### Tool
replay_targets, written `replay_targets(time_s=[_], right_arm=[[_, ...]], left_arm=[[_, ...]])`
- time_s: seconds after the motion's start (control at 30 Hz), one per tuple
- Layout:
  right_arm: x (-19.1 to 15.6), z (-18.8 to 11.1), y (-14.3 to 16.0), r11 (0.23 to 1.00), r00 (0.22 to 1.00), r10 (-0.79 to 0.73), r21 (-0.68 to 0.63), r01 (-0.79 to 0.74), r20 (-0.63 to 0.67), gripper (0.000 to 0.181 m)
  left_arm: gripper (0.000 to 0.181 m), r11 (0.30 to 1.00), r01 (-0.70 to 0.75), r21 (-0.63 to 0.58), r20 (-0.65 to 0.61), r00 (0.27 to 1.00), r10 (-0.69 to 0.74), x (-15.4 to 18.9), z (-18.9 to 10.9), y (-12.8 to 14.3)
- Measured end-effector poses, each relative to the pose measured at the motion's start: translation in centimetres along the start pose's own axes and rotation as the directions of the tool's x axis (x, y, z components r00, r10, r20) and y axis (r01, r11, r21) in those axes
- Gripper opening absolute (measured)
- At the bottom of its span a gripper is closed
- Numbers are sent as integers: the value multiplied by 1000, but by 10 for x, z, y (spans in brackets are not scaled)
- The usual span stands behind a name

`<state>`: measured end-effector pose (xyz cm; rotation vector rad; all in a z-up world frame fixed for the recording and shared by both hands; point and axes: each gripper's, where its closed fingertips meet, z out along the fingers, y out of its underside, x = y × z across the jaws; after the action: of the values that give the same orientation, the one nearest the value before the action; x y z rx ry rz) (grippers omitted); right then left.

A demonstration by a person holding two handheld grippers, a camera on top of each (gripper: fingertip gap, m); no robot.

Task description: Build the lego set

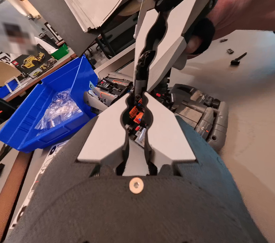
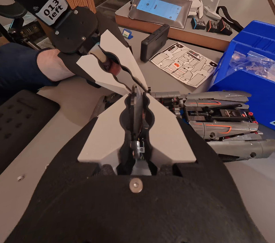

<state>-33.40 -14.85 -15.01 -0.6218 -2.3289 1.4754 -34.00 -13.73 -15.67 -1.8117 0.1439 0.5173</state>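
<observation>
Each wrist camera looks closely along its own grey fingers from opposite sides, sharing the grey-and-orange brick model [image 1: 197, 110] [image 2: 211, 113] and blue plastic bin [image 1: 49, 101] [image 2: 253, 51].

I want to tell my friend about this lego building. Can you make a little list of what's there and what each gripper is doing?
Model: grey lego jet with orange stripes, lying on the table
Right gripper: shut on a dark curved piece, held over the model
Left gripper: nearly closed at the piece's tip; whether it grips is unclear
Bin: blue bin holding clear bags
Paper: sticker sheet beside the bin
Loose bits: small black parts on the table
</observation>
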Motion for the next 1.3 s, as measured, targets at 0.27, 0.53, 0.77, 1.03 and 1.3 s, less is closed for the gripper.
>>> replay_targets(time_s=[0.27,0.53,0.77,1.03,1.3], right_arm=[[1,1,-7,1000,999,-22,8,23,-44,16],[6,-13,-12,1000,998,-16,21,17,-65,19],[7,-14,-12,998,994,-56,4,56,-96,11],[20,-13,-12,958,920,-285,-115,264,-267,10],[25,-6,-12,791,702,-611,-321,521,-366,11]], left_arm=[[5,998,-70,3,75,995,70,-4,-3,-2],[5,992,-128,-10,146,981,128,-7,-3,-5],[5,998,-63,30,146,988,58,-12,-2,-5],[16,999,-19,29,204,979,12,-26,-5,-1],[19,998,46,34,220,974,-53,-33,-7,3]])
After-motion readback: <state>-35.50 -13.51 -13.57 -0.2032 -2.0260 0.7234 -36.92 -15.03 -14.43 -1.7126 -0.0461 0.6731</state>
